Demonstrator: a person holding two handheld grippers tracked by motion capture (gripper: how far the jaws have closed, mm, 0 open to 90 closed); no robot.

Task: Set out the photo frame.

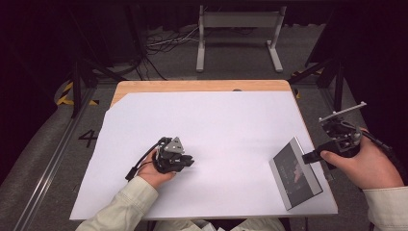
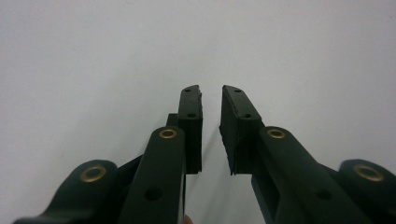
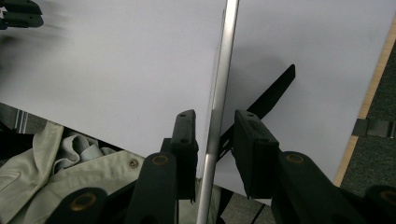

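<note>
Pale beige sleeves (image 1: 126, 204) are worn. Black grippers, left (image 1: 188, 162) and right (image 1: 308, 157), are fitted with brass-ringed screws (image 2: 167, 134), grey plate (image 1: 177, 144), black cable (image 1: 141, 162).

left gripper (image 1: 188, 162): held low in the left hand (image 1: 156, 171), jaws a narrow gap apart, nothing between them.
right gripper (image 1: 308, 157): in the right hand (image 1: 368, 166), jaws slightly parted.

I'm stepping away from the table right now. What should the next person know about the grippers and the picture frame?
Left gripper: open, holds nothing, resting low on the white sheet.
Right gripper: jaws astride the silver edge of the picture frame, not closed on it.
Frame: near the table's right front corner, tilted up, its black stand visible behind it.
Done: frame reached.
Left: close the jaws, then probably move or stand the frame.
</note>
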